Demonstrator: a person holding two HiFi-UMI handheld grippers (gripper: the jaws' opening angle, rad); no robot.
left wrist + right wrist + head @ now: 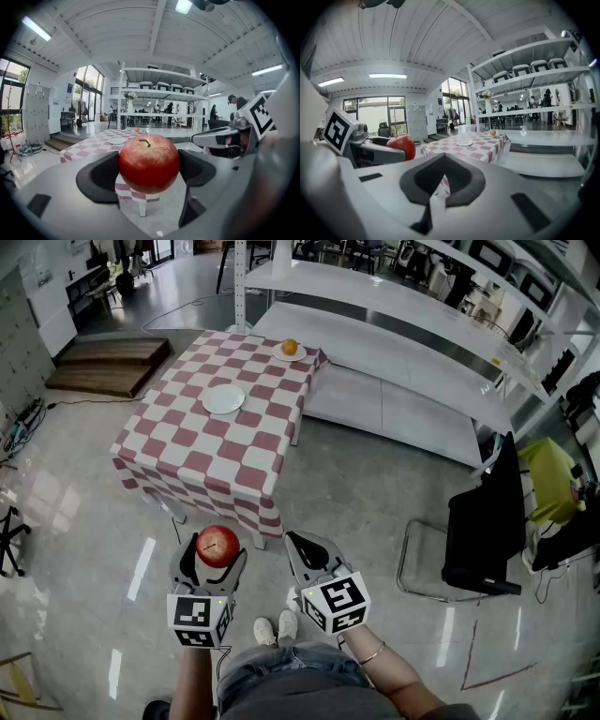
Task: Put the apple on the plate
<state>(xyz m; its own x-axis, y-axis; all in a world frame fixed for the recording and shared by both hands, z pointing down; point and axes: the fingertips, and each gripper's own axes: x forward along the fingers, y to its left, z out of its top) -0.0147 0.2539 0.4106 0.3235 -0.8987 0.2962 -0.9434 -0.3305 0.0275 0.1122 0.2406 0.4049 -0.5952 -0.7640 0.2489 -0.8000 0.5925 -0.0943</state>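
Observation:
A red apple [217, 546] [149, 163] sits between the dark pads of my left gripper [210, 557] [149, 172], which is shut on it over the floor, well short of the table. The apple's stem points up. My right gripper [306, 555] [440, 180] hangs beside it on the right, shut and holding nothing; the apple [402, 145] shows at its left. An empty white plate [223, 398] [117, 140] [464, 143] lies near the middle of the red-and-white checked table [192, 457].
A second small plate with an orange [290, 349] stands at the table's far right corner. A long white platform with shelving [403, 357] runs behind. A black chair [483, 526] stands at the right, wooden steps [103, 367] at the far left.

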